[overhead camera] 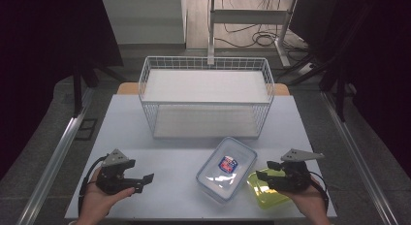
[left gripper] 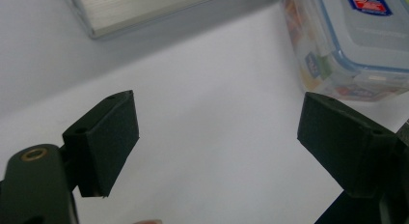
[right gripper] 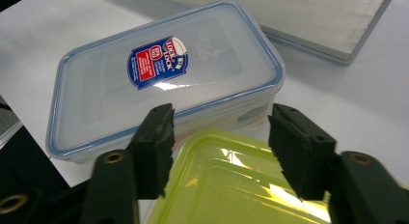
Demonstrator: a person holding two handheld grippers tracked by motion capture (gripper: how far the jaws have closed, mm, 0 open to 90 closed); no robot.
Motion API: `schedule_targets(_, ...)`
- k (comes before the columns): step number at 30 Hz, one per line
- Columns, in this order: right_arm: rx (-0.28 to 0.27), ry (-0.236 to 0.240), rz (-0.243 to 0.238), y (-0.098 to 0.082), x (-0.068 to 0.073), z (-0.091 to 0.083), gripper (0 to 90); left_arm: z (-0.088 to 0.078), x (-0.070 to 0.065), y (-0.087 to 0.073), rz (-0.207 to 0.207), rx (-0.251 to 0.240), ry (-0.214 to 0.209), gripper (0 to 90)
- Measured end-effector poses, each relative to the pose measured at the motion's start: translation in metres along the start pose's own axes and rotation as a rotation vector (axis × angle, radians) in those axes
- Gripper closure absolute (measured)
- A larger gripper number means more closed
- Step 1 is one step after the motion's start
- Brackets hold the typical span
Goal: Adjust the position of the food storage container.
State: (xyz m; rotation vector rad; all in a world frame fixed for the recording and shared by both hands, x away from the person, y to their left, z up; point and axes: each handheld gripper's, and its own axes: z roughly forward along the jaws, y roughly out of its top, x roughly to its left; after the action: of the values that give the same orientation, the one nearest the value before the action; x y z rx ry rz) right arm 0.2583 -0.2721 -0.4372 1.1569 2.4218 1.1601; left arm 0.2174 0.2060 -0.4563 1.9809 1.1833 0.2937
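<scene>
Both grippers gape, holding nothing: the left gripper [overhead camera: 145, 179] over bare table [overhead camera: 165, 186], the right gripper [right gripper: 219, 147] above the yellow-green lid [right gripper: 231, 190]; it should probably drop squarely over the lid's near rim before closing.

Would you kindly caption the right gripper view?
Open right hand-held gripper poised over a yellow-green container, beside a clear blue-rimmed lidded box.
</scene>
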Motion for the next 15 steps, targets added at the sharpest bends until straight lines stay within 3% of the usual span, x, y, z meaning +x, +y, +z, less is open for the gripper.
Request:
schedule_targets(5,0.002,0.036,-0.026,0.001,0.0,-0.004,67.5,0.006,-0.002,0.005,0.015,0.003,-0.013,14.4)
schedule_targets(7,0.005,0.044,-0.034,0.001,0.001,-0.004,72.1,0.008,-0.002,0.005,0.014,0.008,-0.011,14.4)
schedule_targets(9,0.023,0.076,-0.078,0.001,0.005,-0.002,84.3,0.011,0.001,0.003,0.007,0.024,-0.003,14.4)
schedule_targets(15,0.068,0.126,-0.156,0.002,0.02,0.003,89.2,0.01,-0.001,0.001,0.01,0.023,-0.008,14.4)
